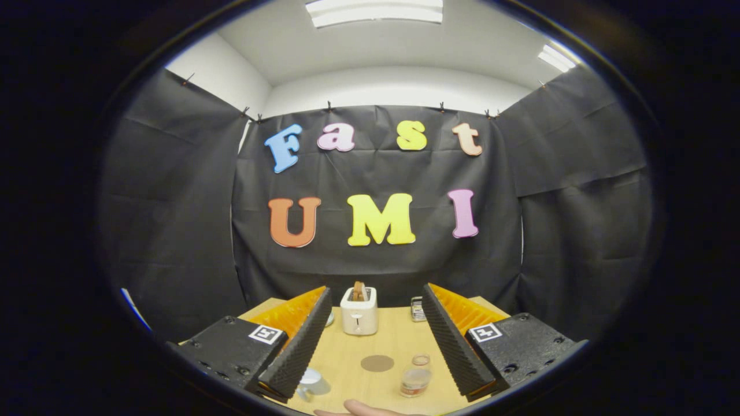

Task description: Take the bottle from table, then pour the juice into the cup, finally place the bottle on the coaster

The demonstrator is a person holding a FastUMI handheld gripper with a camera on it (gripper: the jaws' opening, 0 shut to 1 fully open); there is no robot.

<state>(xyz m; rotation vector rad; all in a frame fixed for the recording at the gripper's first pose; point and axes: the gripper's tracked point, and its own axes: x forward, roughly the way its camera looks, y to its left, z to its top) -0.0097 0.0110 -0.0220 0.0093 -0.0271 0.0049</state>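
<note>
Wooden table [347, 358] inside black-draped booth, seen from above gripper. Nearest: hand [358, 409] at table's near edge. Gripper [377, 375] hovers with fingers spread wide, holding nothing. Bottle [415, 377] stands upright between fingers, just inside right one. Coaster [377, 363], round and brown, lies just left of bottle. Cup [309, 382] sits farther left of bottle, partly behind left finger. Beyond bottle: toaster [359, 311], small striped object [417, 309] beside it. Risk, judged: bottle sits off-centre, so right finger may knock it over on approach.
</note>
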